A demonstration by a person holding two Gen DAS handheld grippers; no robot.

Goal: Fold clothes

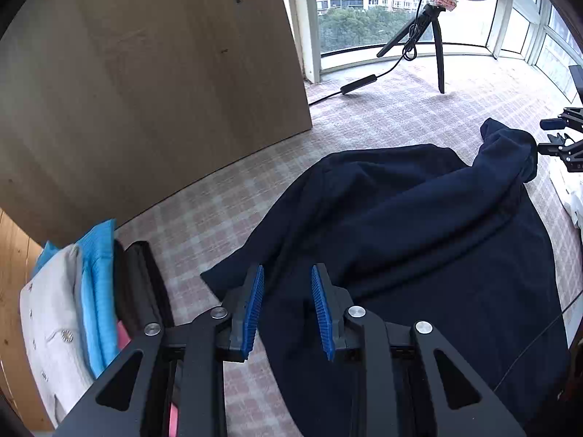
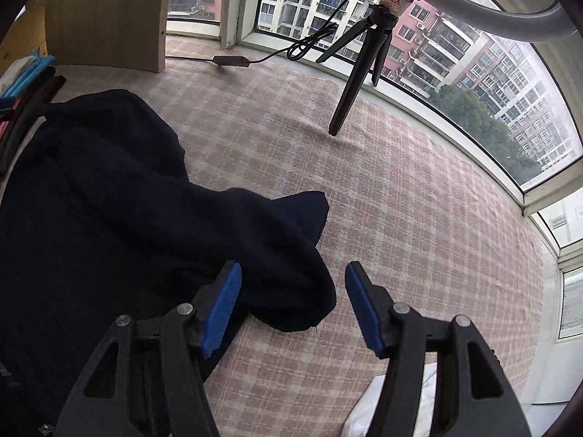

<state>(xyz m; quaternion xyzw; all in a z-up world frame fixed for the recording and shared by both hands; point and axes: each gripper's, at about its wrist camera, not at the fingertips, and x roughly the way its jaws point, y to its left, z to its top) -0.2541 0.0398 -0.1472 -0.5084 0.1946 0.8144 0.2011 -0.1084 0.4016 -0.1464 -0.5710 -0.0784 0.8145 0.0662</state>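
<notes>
A dark navy garment (image 1: 419, 240) lies rumpled on a pink checked cloth surface (image 1: 226, 211). My left gripper (image 1: 288, 306) is open and empty, its blue pads just above the garment's near left edge. In the right wrist view the same garment (image 2: 109, 211) fills the left side, with a bunched sleeve end (image 2: 291, 255) reaching between the fingers. My right gripper (image 2: 293, 302) is open wide over that sleeve end and grips nothing. The right gripper also shows at the far right of the left wrist view (image 1: 561, 145).
A stack of folded clothes (image 1: 83, 298), white, blue and black, stands at the left beside a wooden panel (image 1: 145, 83). A ring light tripod (image 2: 357, 73) with its cable stands on the cloth near the window. White fabric (image 2: 393, 408) lies at the near right.
</notes>
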